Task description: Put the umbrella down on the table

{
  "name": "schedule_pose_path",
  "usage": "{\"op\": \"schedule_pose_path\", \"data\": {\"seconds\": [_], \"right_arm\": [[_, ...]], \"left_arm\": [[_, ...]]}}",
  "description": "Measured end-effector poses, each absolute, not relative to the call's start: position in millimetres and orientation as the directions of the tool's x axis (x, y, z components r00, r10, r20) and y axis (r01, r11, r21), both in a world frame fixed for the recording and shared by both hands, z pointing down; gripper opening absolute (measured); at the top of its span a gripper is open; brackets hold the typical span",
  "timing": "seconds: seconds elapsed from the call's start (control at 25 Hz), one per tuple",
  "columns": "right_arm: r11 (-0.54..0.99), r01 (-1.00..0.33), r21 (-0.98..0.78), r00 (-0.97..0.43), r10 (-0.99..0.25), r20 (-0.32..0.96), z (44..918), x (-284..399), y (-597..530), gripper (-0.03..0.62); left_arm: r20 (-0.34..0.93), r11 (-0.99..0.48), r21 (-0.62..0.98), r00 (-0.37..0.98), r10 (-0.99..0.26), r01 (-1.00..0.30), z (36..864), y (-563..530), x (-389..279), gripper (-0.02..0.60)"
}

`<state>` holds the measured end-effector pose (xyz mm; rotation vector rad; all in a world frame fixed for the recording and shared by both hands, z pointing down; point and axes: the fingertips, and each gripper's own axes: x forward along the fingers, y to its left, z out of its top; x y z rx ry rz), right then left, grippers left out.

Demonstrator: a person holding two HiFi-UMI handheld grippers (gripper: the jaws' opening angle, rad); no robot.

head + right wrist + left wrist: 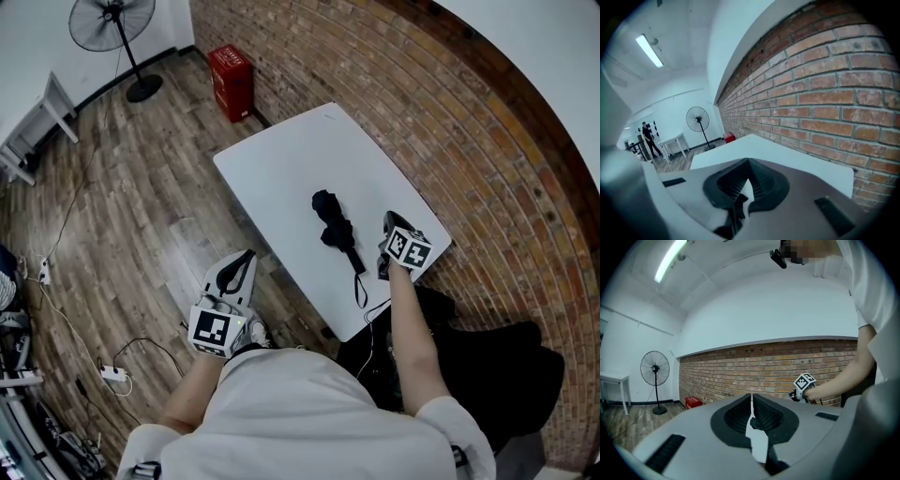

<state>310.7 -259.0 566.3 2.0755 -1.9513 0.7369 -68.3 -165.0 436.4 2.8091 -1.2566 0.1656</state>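
Umbrella (336, 230) lies on the counter (291, 159) beside my closed right claw (392, 223); left claw (246, 257), also closed, hangs off its edge.

1. Table (281, 164) — white rectangular top, standing on a wood-plank floor (122, 216) with one long side near the brick wall (450, 112).
2. Umbrella (334, 228) — black, folded, lying flat on the tabletop towards its near end; the strap (359, 289) trails almost to the near edge.
3. On the floor: a pedestal fan (114, 37), a red crate (232, 82) by the wall, and a power strip (112, 373) with cables.
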Motion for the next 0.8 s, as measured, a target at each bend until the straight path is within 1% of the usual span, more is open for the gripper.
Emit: {"op": "schedule_pose_path", "data": {"seconds": [0.24,0.48,0.64,0.8], "right_arm": [[-0.031,-0.982,-0.184,-0.031,-0.945,0.325,499.0,302.7,-254.9,0.018],[0.083,-0.986,-0.142,-0.104,-0.983,0.149,424.1,292.3,-238.0,0.019],[0.133,-0.987,-0.086,-0.139,-0.988,0.073,383.6,286.7,-219.3,0.018],[0.138,-0.989,-0.047,-0.14,-0.989,0.041,363.2,291.3,-200.4,0.018]], "left_arm": [[0.092,-0.644,-0.006,0.641,-0.762,-0.765,422.7,-174.7,-77.5,0.035],[0.063,-0.64,-0.017,0.638,-0.767,-0.768,407.7,-180.8,-77.6,0.035],[0.041,-0.637,-0.018,0.636,-0.771,-0.771,398.5,-183.2,-81.4,0.035],[0.015,-0.625,-0.019,0.625,-0.781,-0.78,386.7,-186.1,-87.9,0.035]]}}
